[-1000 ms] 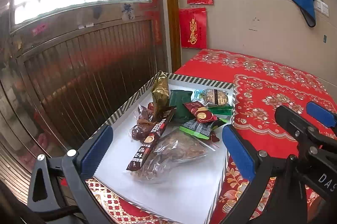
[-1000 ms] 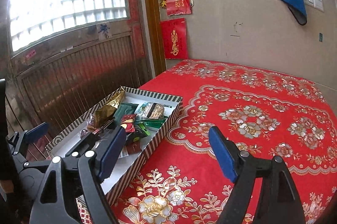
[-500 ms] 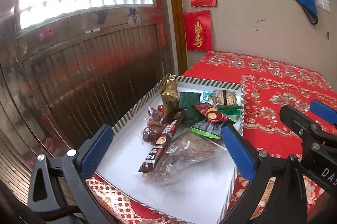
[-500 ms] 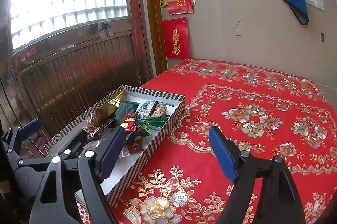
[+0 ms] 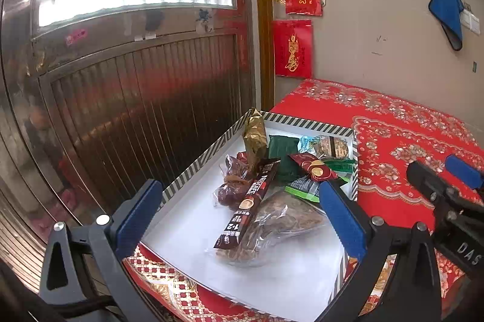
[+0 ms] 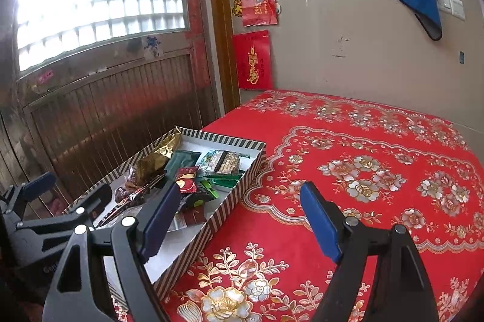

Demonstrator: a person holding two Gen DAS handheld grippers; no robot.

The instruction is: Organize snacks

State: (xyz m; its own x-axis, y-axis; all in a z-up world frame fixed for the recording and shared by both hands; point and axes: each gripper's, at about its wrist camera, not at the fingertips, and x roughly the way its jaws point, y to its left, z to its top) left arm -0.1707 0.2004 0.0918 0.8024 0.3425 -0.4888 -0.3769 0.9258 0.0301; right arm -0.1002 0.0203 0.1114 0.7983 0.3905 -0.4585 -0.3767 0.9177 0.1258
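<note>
Snacks (image 5: 266, 195) lie in the box (image 5: 187, 179) directly ahead of the left tongs (image 5: 239, 219), nearer than the right tongs (image 6: 242, 219); both gape empty.

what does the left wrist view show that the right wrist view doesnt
Only the left wrist view: the clear bag of brown snacks in full and the coffee stick's label, framed by the open left gripper.
Only the right wrist view: the box's striped outer side wall and the open right gripper.
Both: the striped box, gold packet, red tablecloth, blue cloth.
</note>
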